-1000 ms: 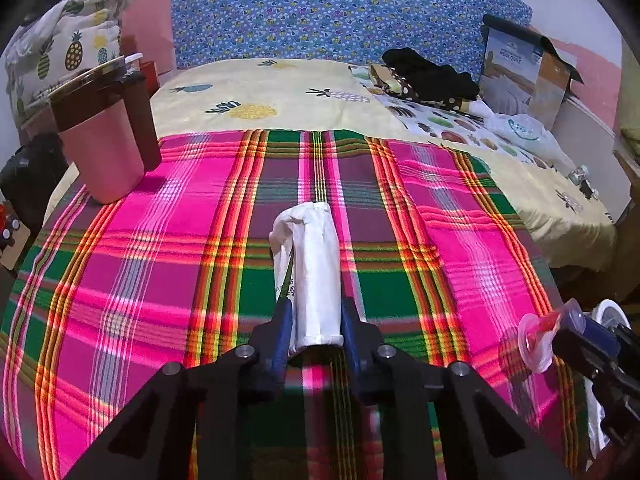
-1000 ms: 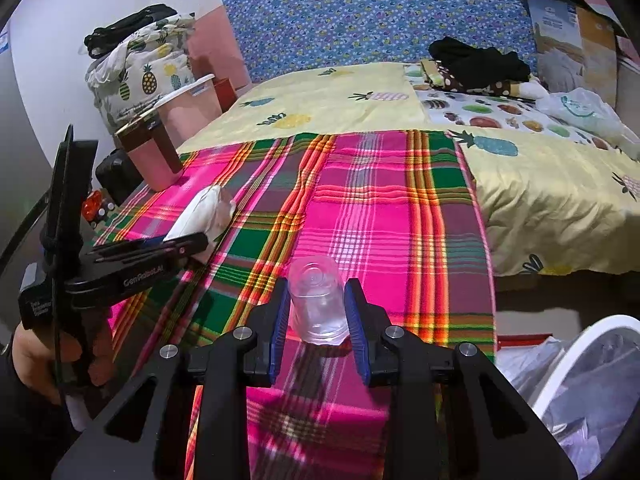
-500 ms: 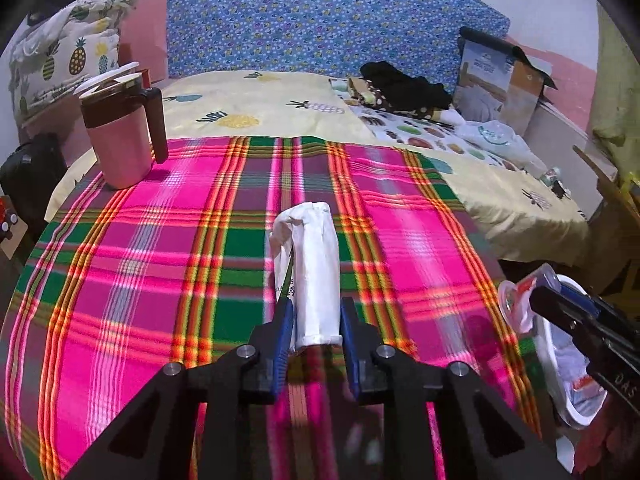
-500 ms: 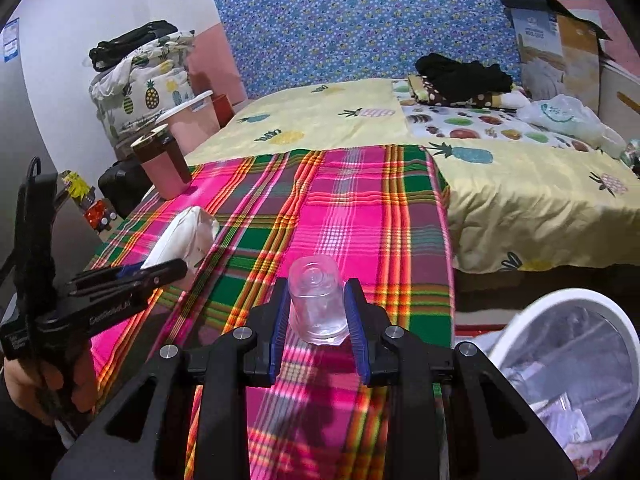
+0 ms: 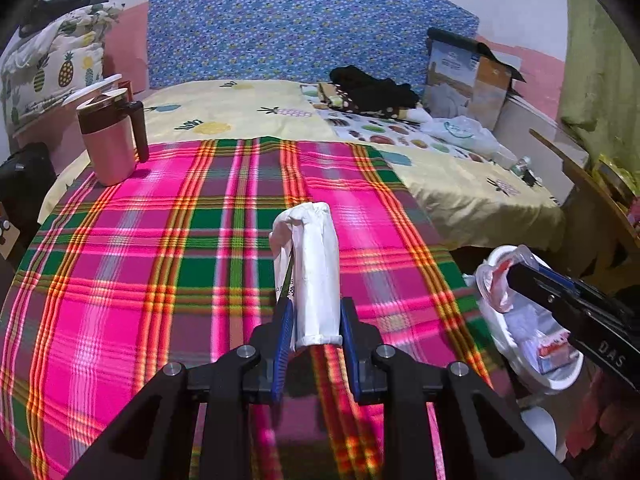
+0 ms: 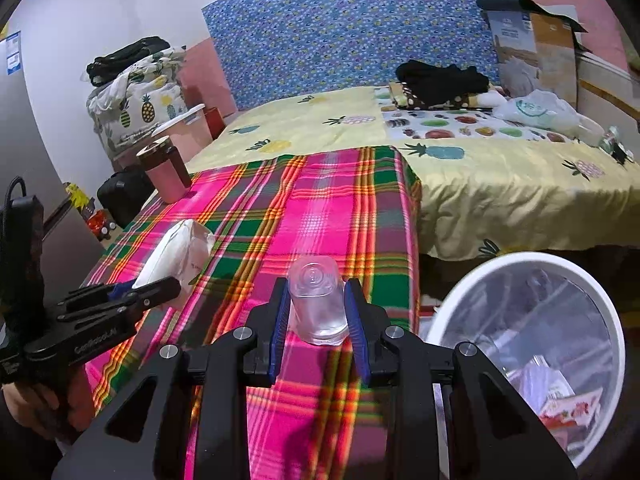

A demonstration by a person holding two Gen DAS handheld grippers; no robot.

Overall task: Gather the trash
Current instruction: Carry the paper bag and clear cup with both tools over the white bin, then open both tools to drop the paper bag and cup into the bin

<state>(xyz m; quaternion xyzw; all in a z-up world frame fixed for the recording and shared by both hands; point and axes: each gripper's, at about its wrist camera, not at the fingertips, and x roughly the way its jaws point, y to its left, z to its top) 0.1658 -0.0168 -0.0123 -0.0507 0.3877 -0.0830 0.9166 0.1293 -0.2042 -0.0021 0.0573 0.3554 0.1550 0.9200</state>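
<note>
My left gripper (image 5: 313,322) is shut on a white paper bag (image 5: 310,272) and holds it above the plaid blanket (image 5: 160,264). It also shows in the right wrist view (image 6: 176,254). My right gripper (image 6: 318,314) is shut on a clear plastic cup (image 6: 318,300) near the blanket's right edge. From the left wrist view the cup (image 5: 496,280) hangs over the white trash bin (image 5: 548,384). The bin (image 6: 472,284), lined with a clear bag and holding wrappers, stands on the floor at the lower right.
A pink mug with a brown lid (image 5: 110,136) stands at the blanket's far left corner. Beyond lie a yellow pineapple sheet (image 5: 248,116), black clothes (image 5: 372,88), a cardboard box (image 5: 468,76) and a plastic bag (image 5: 464,132). A wooden chair (image 5: 592,200) stands right.
Both grippers have swung right toward the bed's edge with their loads. The bin has come much further into view, and the cup now hangs over it.
</note>
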